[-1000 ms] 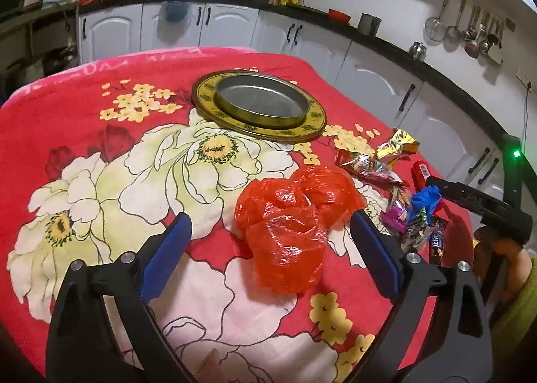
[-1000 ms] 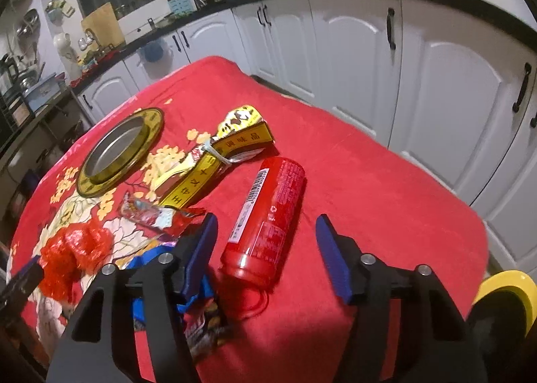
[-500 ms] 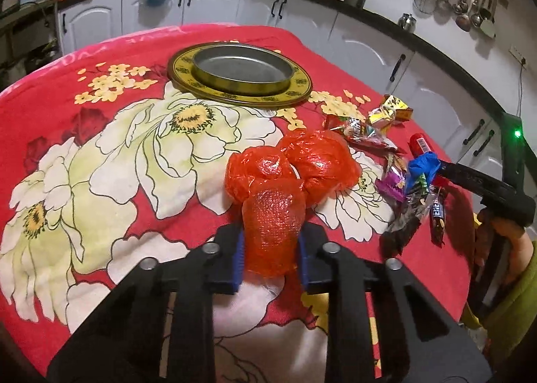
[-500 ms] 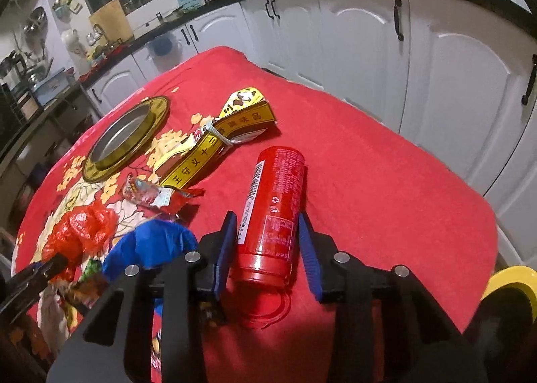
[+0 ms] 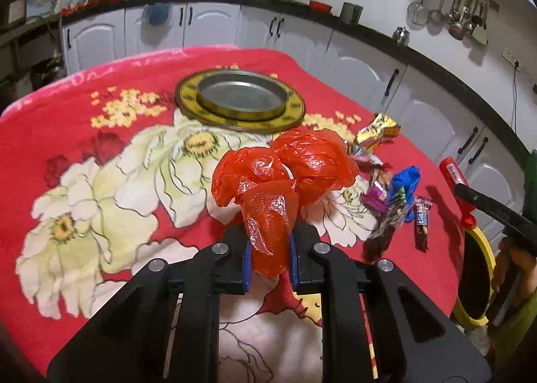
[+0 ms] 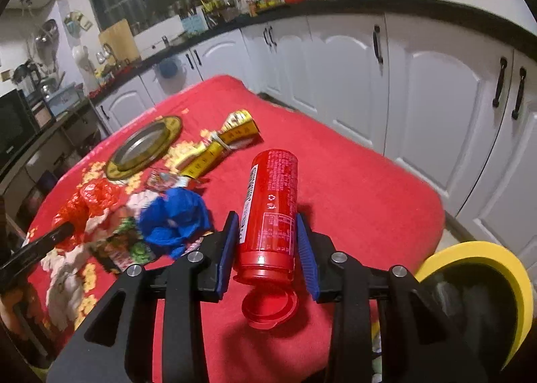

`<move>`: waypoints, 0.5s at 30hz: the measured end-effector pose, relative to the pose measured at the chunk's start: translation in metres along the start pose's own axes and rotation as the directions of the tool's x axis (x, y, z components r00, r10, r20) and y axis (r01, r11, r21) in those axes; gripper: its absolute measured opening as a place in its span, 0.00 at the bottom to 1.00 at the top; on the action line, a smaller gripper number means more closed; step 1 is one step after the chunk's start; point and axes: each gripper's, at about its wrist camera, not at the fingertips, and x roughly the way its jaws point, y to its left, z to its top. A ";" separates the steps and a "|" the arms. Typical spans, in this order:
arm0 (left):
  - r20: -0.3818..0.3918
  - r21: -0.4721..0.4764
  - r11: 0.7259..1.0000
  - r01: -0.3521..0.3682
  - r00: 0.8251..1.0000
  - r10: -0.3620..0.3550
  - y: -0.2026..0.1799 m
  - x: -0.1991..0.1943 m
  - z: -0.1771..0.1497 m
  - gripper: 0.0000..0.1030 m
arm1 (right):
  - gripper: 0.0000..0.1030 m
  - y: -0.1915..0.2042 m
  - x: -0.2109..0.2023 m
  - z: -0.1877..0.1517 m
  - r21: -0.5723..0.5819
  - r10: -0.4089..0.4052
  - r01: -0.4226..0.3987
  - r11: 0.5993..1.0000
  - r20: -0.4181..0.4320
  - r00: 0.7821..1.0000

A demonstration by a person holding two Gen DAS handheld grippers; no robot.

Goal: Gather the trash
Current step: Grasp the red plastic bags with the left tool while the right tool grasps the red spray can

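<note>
A crumpled red plastic bag (image 5: 288,168) is pinched at its near lobe by my left gripper (image 5: 270,242), whose jaws are still closing, pads pressed on the plastic. The bag's far part bulges above the flowered red cloth (image 5: 100,134). My right gripper (image 6: 268,242) is shut on a red plastic bottle (image 6: 272,205), held just off the cloth; its flip cap (image 6: 270,309) hangs open toward me. In the left wrist view that bottle (image 5: 453,175) appears at the table's right edge.
A blue crumpled wrapper (image 6: 174,215) and several snack wrappers (image 5: 386,202) lie between the two grippers. A yellow-gold packet (image 6: 218,148) lies further back. A round metal tray (image 5: 188,98) sits mid-table. A yellow-rimmed bin (image 6: 476,252) stands below the table's right edge. White cabinets surround the table.
My left gripper closed from wide open onto the red bag and raised its near part. My right gripper closed on the red bottle and lifted it off the cloth.
</note>
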 end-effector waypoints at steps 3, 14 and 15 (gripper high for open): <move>0.021 0.007 1.000 -0.004 1.000 0.004 -0.004 -0.011 0.003 0.10 | 0.32 0.010 -0.018 0.002 -0.036 0.007 -0.006 0.999 0.033 0.999; 0.119 0.062 0.998 0.013 0.993 -0.021 -0.038 -0.052 0.009 0.10 | 0.32 0.044 -0.064 0.001 -0.115 0.100 -0.089 0.989 0.096 0.990; 0.124 0.065 0.998 0.017 0.992 -0.025 -0.041 -0.054 0.009 0.10 | 0.32 0.044 -0.069 0.001 -0.116 0.110 -0.098 0.988 0.101 0.989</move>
